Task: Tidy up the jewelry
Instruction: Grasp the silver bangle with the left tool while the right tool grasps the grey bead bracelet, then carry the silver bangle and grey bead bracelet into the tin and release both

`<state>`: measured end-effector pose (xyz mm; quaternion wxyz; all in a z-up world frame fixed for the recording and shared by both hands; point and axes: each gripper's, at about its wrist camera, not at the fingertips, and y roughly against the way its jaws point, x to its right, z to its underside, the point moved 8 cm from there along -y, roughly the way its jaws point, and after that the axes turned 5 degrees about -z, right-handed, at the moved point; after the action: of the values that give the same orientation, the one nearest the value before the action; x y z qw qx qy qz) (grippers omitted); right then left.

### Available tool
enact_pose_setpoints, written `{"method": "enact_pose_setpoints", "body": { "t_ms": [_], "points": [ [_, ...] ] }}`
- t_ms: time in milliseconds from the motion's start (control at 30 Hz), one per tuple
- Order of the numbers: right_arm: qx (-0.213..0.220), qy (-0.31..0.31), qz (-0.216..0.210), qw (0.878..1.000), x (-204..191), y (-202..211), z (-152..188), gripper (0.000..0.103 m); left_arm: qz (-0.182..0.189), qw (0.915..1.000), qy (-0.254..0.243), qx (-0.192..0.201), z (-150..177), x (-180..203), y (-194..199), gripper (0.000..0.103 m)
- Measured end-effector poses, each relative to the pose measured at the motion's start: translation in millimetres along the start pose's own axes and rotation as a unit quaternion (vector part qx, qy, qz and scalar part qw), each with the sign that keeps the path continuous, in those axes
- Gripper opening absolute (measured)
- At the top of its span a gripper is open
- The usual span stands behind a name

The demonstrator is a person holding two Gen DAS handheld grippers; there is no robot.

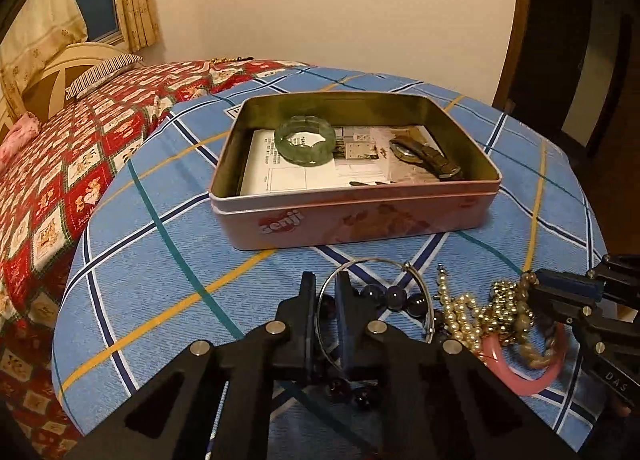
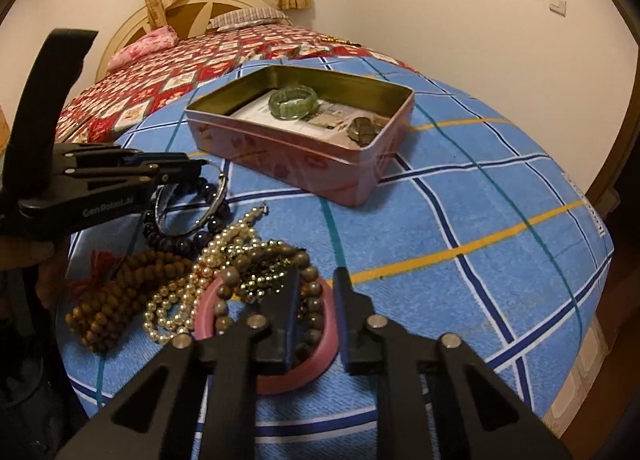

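— Which one goes next?

— I'd say the silver bangle (image 1: 374,300). The left gripper (image 1: 323,300) has its jaws spread narrowly astride the wire rim, one inside the hoop and one outside; nothing looks pinched yet. The hoop lies flat, and the pink tin (image 1: 360,216) sits at twelve o'clock from it.

— And the other?

— The right gripper (image 2: 316,300) hangs spread over the pink bangle (image 2: 320,364), off at three o'clock, so the left is nearer.

— The room?

— Blue checked cloth (image 2: 460,220) on the bed, with a red quilt (image 1: 80,148) beyond.
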<state>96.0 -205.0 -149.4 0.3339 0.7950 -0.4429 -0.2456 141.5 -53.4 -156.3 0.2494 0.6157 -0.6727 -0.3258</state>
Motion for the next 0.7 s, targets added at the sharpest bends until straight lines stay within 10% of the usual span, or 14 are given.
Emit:
{"method": "enact_pose_setpoints", "body": {
  "t_ms": [700],
  "points": [
    [0.069,0.008,-0.015,0.997,-10.0,33.8,-25.4,0.012,-0.001,0.9975,0.025,0.067,-21.4,-12.6,52.8,0.005]
  ]
}}
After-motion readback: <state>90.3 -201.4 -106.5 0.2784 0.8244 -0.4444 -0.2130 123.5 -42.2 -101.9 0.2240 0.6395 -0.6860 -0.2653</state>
